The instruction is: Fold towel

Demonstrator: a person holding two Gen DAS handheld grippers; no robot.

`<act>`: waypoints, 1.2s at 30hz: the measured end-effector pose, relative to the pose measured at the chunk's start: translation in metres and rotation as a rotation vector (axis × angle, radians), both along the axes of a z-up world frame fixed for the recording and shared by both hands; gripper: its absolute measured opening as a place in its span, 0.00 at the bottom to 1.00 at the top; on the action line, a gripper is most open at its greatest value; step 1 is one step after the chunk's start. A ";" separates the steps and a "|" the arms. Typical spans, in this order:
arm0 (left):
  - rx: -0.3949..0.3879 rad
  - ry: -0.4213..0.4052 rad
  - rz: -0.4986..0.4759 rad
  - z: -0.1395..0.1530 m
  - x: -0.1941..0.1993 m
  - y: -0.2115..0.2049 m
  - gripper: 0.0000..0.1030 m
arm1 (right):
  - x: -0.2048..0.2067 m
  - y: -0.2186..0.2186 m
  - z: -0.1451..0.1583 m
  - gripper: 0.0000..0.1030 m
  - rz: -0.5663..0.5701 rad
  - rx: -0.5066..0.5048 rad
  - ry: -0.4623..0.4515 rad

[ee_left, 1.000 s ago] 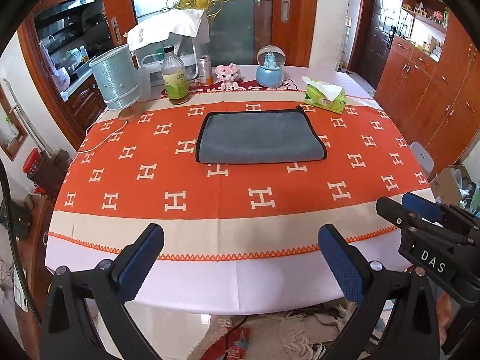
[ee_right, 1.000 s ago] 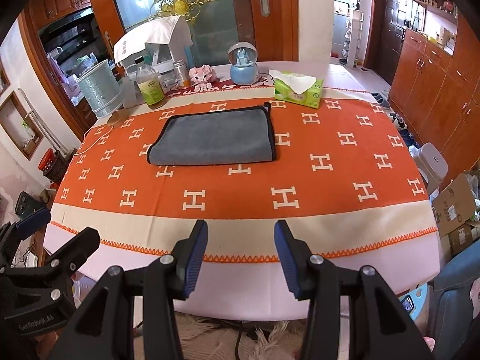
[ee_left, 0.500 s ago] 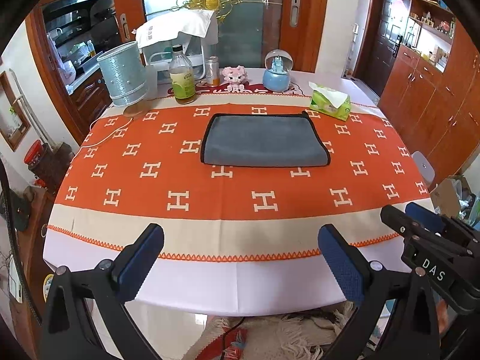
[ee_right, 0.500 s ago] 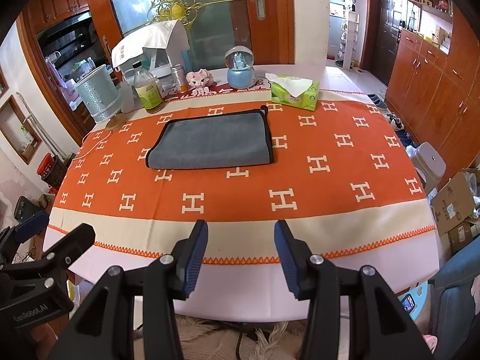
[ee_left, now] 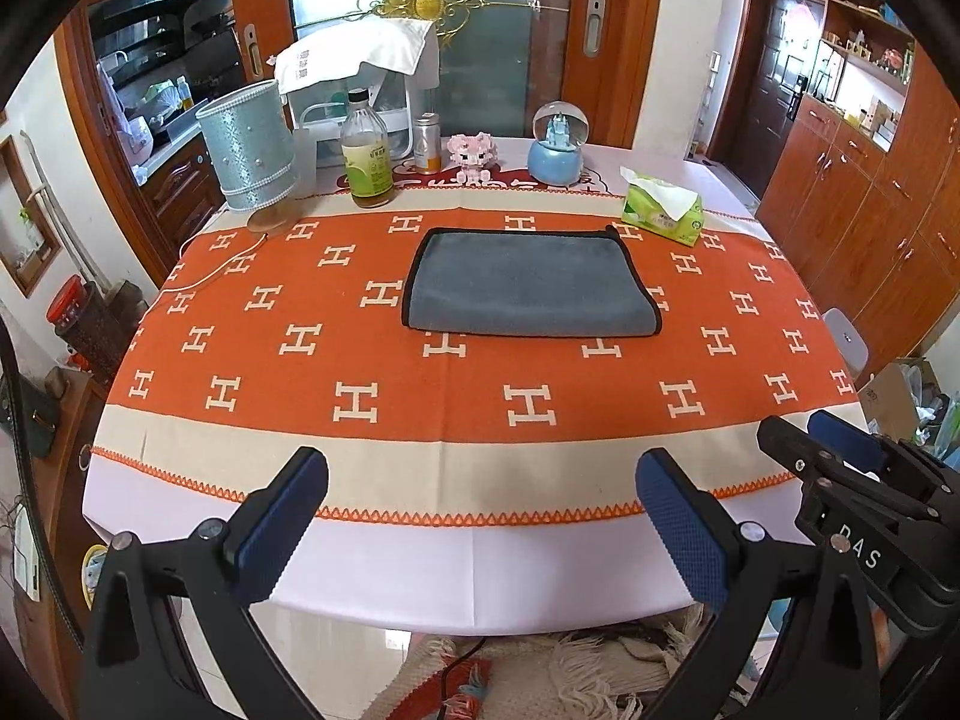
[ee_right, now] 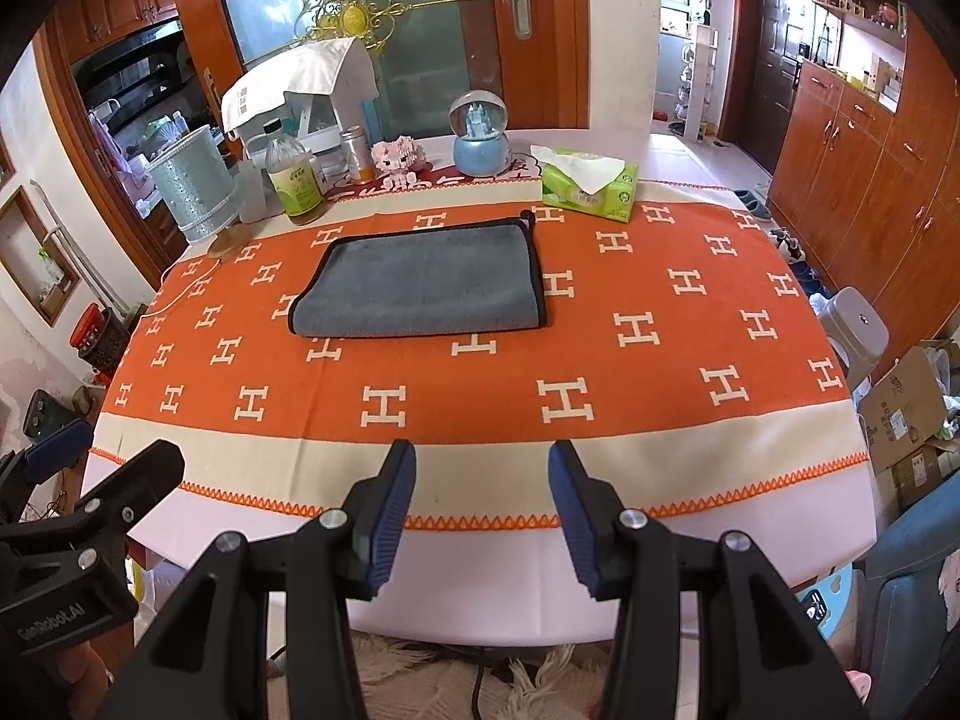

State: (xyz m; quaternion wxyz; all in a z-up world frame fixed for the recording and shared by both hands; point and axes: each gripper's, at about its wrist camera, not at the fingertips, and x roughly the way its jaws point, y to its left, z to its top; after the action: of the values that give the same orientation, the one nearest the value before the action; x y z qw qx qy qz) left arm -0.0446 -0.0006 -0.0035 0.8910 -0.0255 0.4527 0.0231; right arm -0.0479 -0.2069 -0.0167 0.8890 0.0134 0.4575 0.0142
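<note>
Left gripper point(ee_left: 480, 516) hangs off the near table edge, jaws spread wide, nothing between the blue pads; right gripper point(ee_right: 480, 510) is alongside it, parted more narrowly, also empty. Ahead of both, well apart from the fingertips, the grey towel point(ee_left: 531, 285) lies flat on the orange H-patterned tablecloth point(ee_left: 360, 402), black-trimmed, apparently folded once already. Beyond the towel: tissue pack point(ee_left: 660, 213), snow globe point(ee_left: 555, 147), bottle point(ee_left: 366, 156).
</note>
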 end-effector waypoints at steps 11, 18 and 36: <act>0.000 0.004 -0.002 -0.002 0.001 -0.001 0.99 | 0.001 -0.001 -0.002 0.45 -0.001 0.001 0.002; -0.006 0.005 0.004 -0.006 0.001 -0.003 0.99 | 0.000 -0.002 -0.004 0.45 -0.002 -0.006 0.001; -0.009 0.012 0.007 -0.010 -0.001 -0.004 0.99 | 0.000 0.000 -0.009 0.45 -0.003 -0.011 0.004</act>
State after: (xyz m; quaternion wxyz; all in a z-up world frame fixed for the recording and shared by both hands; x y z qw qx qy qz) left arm -0.0459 -0.0043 -0.0135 0.8882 -0.0311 0.4578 0.0241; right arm -0.0481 -0.2066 -0.0261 0.8881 0.0094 0.4594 0.0104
